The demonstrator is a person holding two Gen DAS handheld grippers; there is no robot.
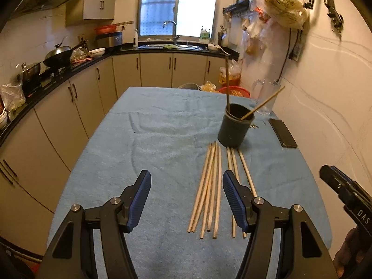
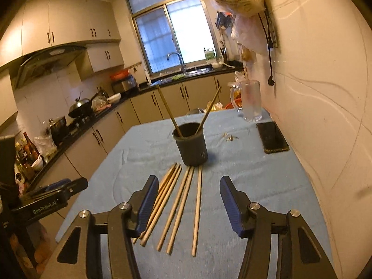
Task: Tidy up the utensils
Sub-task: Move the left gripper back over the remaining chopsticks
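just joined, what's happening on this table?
A person holds a gripper in each hand over a table with a blue cloth, sorting chopsticks. Two chopsticks already stand in the dark holder cup; the remaining loose chopsticks lie on the cloth just in front of it. The left gripper and right gripper are both open and empty, hovering near the loose chopsticks. A phone and a glass mug sit near the wall.

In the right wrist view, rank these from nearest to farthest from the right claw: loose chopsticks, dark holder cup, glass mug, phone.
1. Loose chopsticks: on the cloth, just ahead-left of the right claw.
2. Dark holder cup: beyond the chopstick tips, centre.
3. Phone: right side, by the wall.
4. Glass mug: far right corner, behind the phone.
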